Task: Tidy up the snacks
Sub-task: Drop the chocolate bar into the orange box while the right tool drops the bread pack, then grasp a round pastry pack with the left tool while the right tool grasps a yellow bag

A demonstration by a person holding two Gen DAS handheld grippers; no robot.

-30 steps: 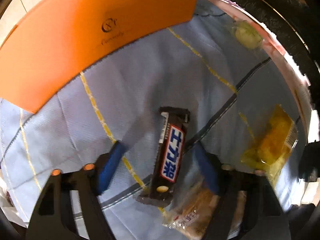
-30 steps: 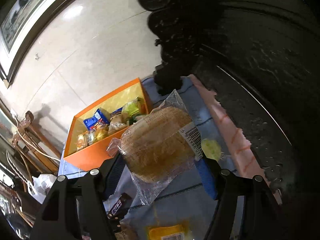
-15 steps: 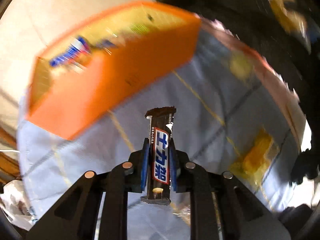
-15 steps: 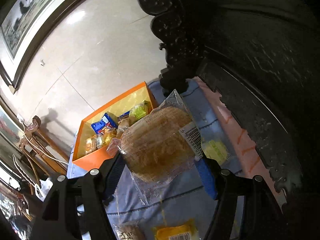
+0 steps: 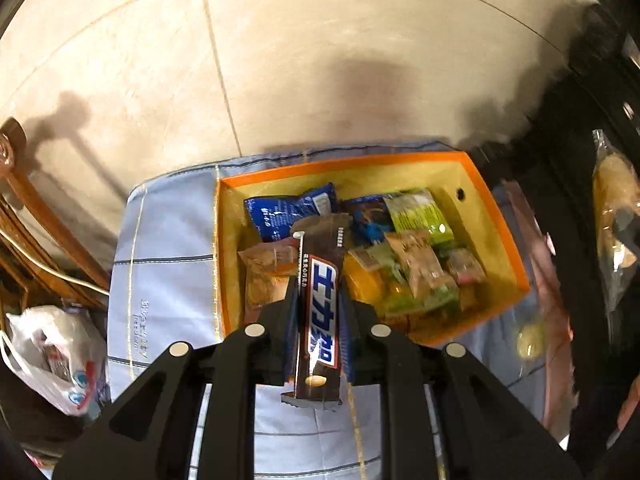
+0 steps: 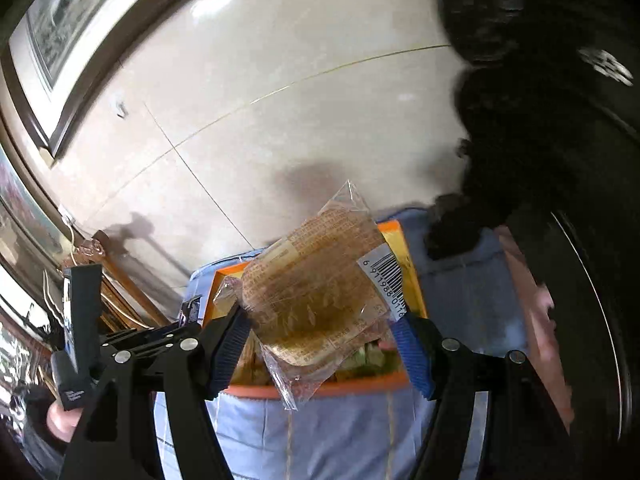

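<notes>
Above the near wall of the orange box (image 5: 502, 232), the left gripper (image 5: 318, 300) has its jaws pinched on a brown chocolate bar (image 5: 320, 316), held lengthwise with its far end over the packets inside, among them a blue packet (image 5: 288, 210) and a green packet (image 5: 420, 214). The right gripper (image 6: 320, 332) has its jaws set wide, clamping a clear-wrapped round cake (image 6: 316, 296) over the same box, which sits on a pale blue cloth (image 5: 160, 248).

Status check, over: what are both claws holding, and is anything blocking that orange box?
Left gripper shut on dark chocolate bar. Right gripper shut on clear-wrapped round cake. Both above open orange box; nothing blocking.
</notes>
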